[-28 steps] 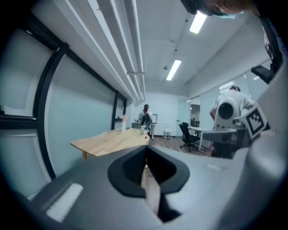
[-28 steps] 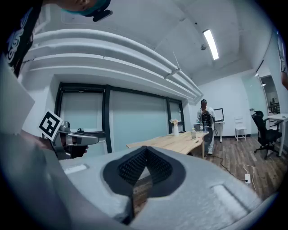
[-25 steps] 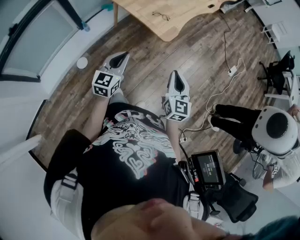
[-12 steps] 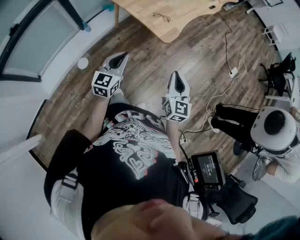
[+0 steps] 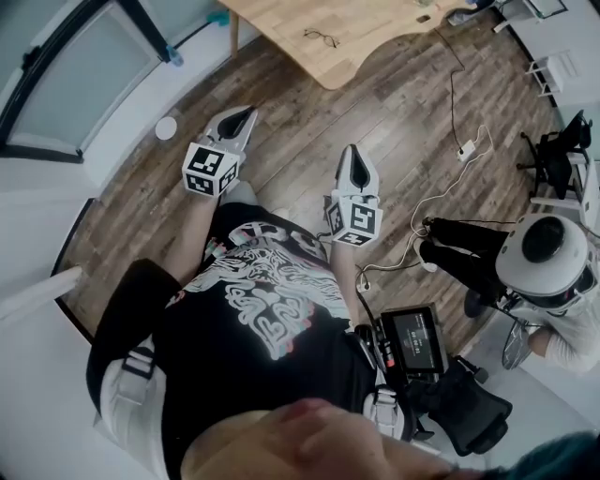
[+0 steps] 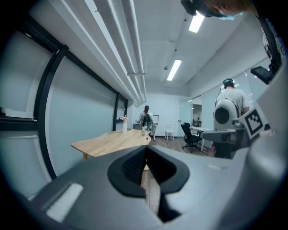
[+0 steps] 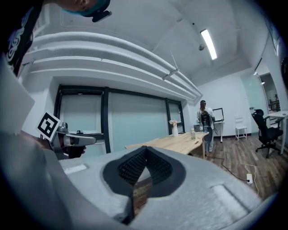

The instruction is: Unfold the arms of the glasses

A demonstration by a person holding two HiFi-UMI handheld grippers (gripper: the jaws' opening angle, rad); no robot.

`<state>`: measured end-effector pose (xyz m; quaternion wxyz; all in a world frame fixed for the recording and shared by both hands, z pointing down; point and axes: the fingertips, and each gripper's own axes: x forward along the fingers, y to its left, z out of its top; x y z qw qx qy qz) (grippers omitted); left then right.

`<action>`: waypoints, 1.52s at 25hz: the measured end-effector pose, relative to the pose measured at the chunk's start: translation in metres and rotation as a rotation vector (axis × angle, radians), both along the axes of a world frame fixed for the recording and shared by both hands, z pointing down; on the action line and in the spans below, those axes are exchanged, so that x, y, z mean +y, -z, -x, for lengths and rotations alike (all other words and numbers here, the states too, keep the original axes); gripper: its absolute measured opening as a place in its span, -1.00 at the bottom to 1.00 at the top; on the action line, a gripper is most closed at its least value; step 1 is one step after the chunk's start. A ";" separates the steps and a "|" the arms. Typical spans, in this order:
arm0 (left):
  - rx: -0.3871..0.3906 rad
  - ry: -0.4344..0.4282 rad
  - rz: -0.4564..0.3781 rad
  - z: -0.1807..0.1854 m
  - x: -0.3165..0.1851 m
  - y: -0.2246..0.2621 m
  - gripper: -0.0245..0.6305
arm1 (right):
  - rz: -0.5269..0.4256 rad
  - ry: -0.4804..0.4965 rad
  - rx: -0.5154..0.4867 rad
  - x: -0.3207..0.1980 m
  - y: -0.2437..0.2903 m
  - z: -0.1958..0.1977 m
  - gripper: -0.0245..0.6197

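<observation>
Your left tool (image 5: 242,114) is held out in front of your chest with its marker cube turned up toward the head camera. Its own view shows the two jaws pressed together with nothing between them, and only floorboards show through the slit under the tips. It points toward the wooden bench (image 5: 281,21) but is well apart from it, which reads as a carrying posture rather than a reach.

The glasses (image 5: 322,37) lie on that bench, not far from its nearer edge and far ahead of both tools. They are too small in the head view to tell whether the arms are folded, and neither gripper view makes them out.

Your right tool (image 5: 354,155) is held beside the left and a little nearer your body. Its jaws are likewise closed on nothing, and it is aimed the same way. Keeping both shut and roughly parallel stops them fouling each other while you stand back on the floor.

Further right, a cable (image 5: 448,178) trails over the boards and another person (image 5: 548,258) is near a chair, both off the straight line to the bench.

I judge the task has not begun. You need to get close to the bench, then spread the jaws before either can take an arm of the glasses.
</observation>
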<state>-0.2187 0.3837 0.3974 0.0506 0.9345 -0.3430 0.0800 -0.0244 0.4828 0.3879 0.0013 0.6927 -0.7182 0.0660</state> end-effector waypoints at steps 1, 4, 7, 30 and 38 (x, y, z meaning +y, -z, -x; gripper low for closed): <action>-0.002 0.002 -0.001 -0.001 0.001 0.000 -0.96 | -0.001 0.001 -0.001 0.001 0.000 -0.002 -0.93; -0.009 0.011 0.003 -0.003 0.000 -0.003 -0.96 | 0.002 0.010 -0.002 -0.001 -0.002 -0.005 -0.93; -0.013 0.017 0.006 -0.010 -0.009 -0.008 -0.96 | 0.000 0.015 0.005 -0.008 -0.004 -0.011 -0.93; -0.044 -0.068 0.029 -0.110 -0.262 -0.036 -0.96 | 0.063 -0.018 0.019 -0.251 -0.027 -0.109 -0.93; -0.100 -0.130 0.068 -0.135 -0.372 -0.056 -0.96 | 0.126 -0.064 0.059 -0.355 -0.042 -0.132 -0.93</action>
